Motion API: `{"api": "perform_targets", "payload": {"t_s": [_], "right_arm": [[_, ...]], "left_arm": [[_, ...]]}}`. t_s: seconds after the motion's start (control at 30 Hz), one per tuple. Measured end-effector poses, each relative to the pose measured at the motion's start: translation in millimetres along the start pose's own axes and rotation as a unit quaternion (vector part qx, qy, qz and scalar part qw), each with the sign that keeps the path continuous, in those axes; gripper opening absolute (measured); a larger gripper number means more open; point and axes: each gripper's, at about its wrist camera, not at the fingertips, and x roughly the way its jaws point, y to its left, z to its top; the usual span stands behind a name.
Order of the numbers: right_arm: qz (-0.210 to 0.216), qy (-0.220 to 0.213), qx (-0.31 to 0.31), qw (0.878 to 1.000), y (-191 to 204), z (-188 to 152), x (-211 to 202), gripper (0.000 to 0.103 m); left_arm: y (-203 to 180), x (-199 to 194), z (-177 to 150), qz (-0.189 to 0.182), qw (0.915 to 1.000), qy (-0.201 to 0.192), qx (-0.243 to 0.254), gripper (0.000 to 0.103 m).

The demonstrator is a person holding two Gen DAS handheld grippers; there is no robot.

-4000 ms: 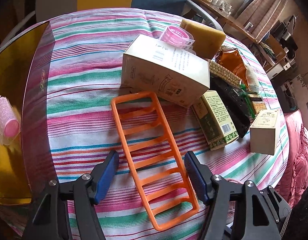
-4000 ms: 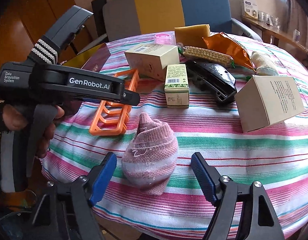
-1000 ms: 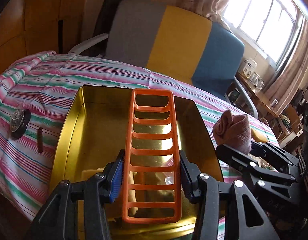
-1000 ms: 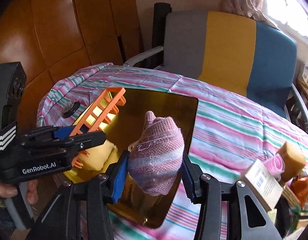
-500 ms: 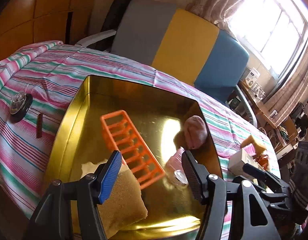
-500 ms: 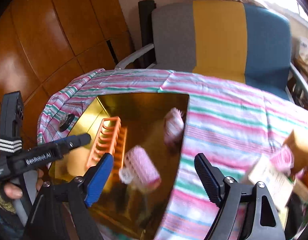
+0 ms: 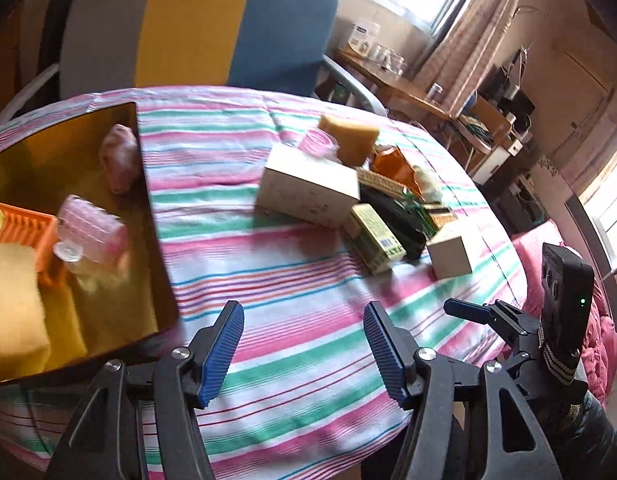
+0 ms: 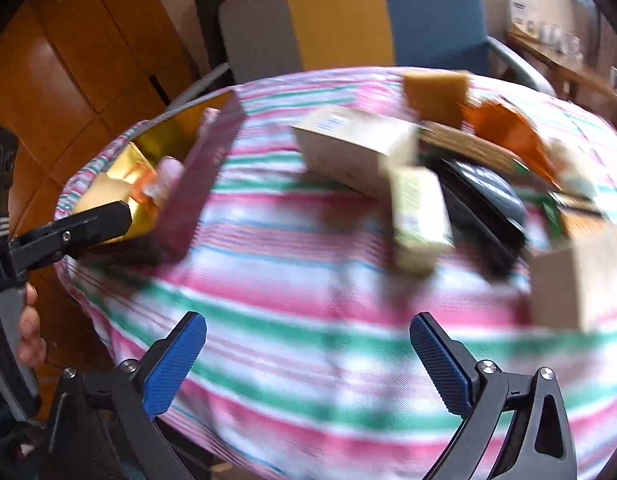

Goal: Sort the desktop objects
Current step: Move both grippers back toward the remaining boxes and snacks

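Observation:
The gold tray at the left holds the orange rack, a pink hair roller, the pink sock and a yellow sponge. My left gripper hangs open over bare striped cloth, right of the tray, with nothing between its fingers. In the blurred right wrist view my right gripper is over the cloth near the front edge. Its jaws are opening wide and are empty. A large beige box, a green box and a small box lie ahead.
Behind the boxes lie a black case, another sponge, a second pink roller and an orange bag. A striped armchair stands behind the round table. A hand holds the left gripper's handle.
The left gripper let go of the orange rack and the right let go of the pink sock, both into the tray. Both grippers then swung right, over the striped cloth.

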Motion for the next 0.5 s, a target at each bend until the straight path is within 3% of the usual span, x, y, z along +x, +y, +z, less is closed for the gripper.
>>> {"api": "perform_targets", "payload": {"t_s": [0.3,0.5], "right_arm": [[-0.089,-0.053,0.089,0.991,-88.7,-27.5,-41.9,0.103],[-0.125,-0.055,0.079,0.987,-105.3,-35.0,-37.6,0.103]], "left_arm": [[-64.7,62.6,33.5,0.004,0.9973,0.060,0.042,0.063],[-78.7,99.7,52.9,0.017,0.9953,0.087,0.038,0.063]]}}
